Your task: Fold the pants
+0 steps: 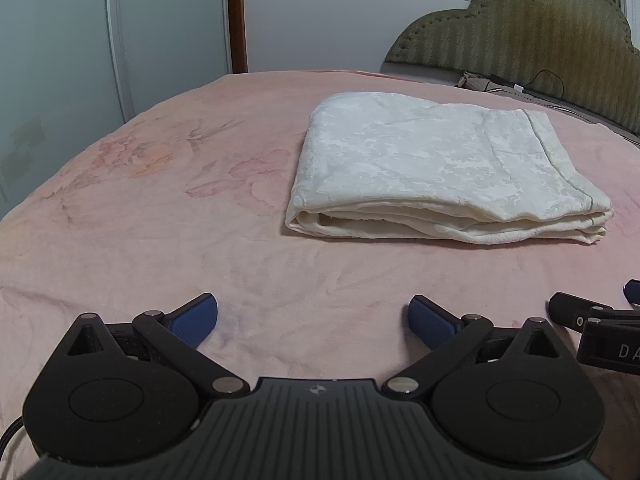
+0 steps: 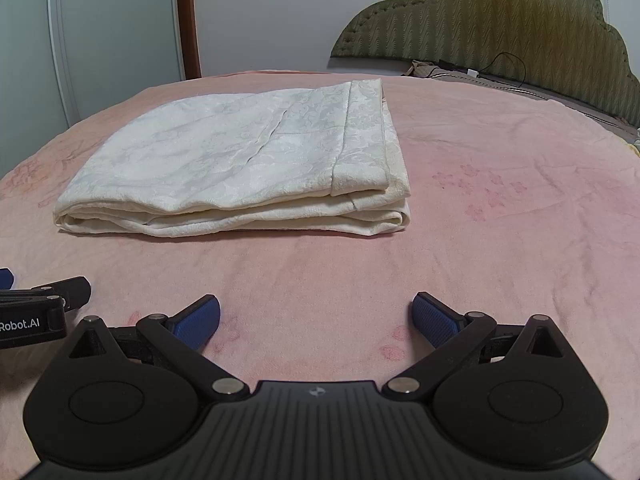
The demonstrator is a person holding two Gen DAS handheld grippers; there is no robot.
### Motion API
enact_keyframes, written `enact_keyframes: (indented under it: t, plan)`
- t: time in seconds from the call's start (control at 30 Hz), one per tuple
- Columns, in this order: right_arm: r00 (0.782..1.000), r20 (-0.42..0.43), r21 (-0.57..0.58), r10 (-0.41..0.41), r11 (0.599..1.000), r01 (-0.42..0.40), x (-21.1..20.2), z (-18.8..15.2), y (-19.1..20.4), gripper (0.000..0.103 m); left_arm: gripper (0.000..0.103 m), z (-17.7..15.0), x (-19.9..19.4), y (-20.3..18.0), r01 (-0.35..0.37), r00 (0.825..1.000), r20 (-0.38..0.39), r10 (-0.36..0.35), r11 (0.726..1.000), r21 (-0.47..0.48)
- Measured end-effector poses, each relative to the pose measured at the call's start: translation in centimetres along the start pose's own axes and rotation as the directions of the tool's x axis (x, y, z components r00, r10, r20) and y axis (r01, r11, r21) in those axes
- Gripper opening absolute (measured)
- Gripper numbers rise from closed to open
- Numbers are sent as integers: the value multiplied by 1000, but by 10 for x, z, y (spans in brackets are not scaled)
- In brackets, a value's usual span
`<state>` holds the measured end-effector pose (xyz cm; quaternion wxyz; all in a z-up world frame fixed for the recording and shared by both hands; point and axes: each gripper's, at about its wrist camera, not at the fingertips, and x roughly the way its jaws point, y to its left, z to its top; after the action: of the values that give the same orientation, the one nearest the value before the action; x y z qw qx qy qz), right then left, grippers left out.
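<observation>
The pants [image 1: 444,172] are seen lying on the bed [image 1: 160,208] as a compact, layered rectangle, well ahead of both tools and apart from them. The left tool [image 1: 313,314] is spread wide with nothing between its blue pads, and the right tool [image 2: 316,314] is likewise released and empty; both are held low over the bedcover, side by side.

The folding is judged to be essentially finished, so the main risk is disturbance. If a further fold or a tidying nudge were attempted, only the top layers might be pinched, and the stack could be dragged open or skewed. The near edge shows several loose, slightly uneven layers that could be caught by a pad. The soft, plush bedcover could also be gripped along with the cloth and pulled up into a ridge.

The pants are made of a cream-white fabric with a faint floral damask pattern and a stitched hem band along the right side. The bedcover is pink and fleecy, printed with pale flowers. A padded olive headboard [image 2: 500,20] with a scalloped outline is seen behind.
</observation>
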<state>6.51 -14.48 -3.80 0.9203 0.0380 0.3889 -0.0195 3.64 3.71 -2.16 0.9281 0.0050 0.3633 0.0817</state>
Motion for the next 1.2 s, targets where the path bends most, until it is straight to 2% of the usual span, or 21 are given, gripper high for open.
enact_keyframes:
  t: [0.53,1.2]
  plan:
    - [999,-3,-56,49,997,-50,2,1,5,103,103,0,0,0,-1,1000,0,1,1000,-1]
    - [998,-2,-47,56,997,-56,1,1,4,103,103,-1,0,1,-5,1000,3,5,1000,-6]
